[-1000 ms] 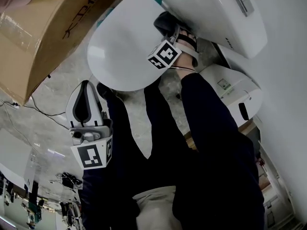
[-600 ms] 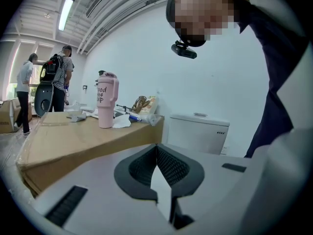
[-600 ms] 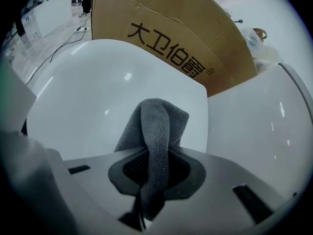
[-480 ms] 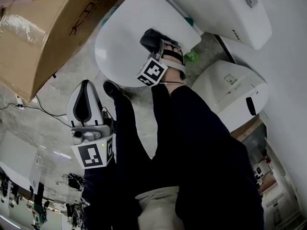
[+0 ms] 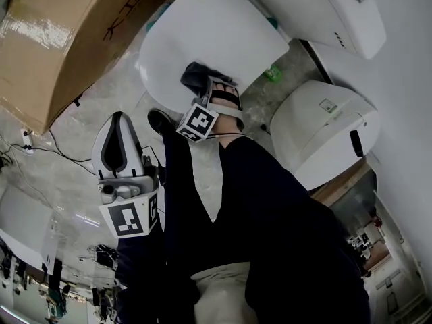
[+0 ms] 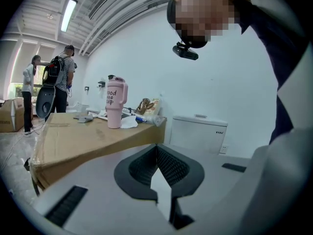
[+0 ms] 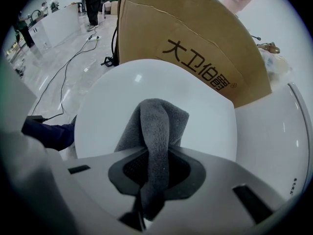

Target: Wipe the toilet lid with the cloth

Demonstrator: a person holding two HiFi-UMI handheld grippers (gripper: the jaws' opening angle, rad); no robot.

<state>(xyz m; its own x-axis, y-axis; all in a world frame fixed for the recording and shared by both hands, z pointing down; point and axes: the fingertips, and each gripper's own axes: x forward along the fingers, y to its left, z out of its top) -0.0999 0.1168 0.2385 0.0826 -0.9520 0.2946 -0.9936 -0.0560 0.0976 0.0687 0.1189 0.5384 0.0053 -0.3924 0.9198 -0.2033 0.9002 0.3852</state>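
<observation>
The white toilet lid [image 5: 209, 36] lies closed, filling the upper middle of the head view. A dark grey cloth [image 5: 194, 78] rests on the lid near its front edge, and my right gripper [image 5: 206, 90] is shut on it. In the right gripper view the cloth [image 7: 154, 124] sticks up folded from between the jaws, with the lid [image 7: 110, 106] right behind it. My left gripper [image 5: 119, 121] is held off to the left above the floor, away from the toilet. Its pads [image 6: 168, 168] meet with nothing between them.
A big cardboard box [image 5: 67, 32] stands close to the lid's left side. The cistern [image 5: 317, 9] is behind the lid, and a second white toilet [image 5: 324, 133] stands to the right. Cables [image 5: 40, 150] run over the floor. A pink tumbler [image 6: 116, 103] stands on the box; people [image 6: 56, 84] stand far off.
My right gripper has dragged the cloth across the lid, from the back near the cistern to the front edge. The left gripper has stayed where it was.
</observation>
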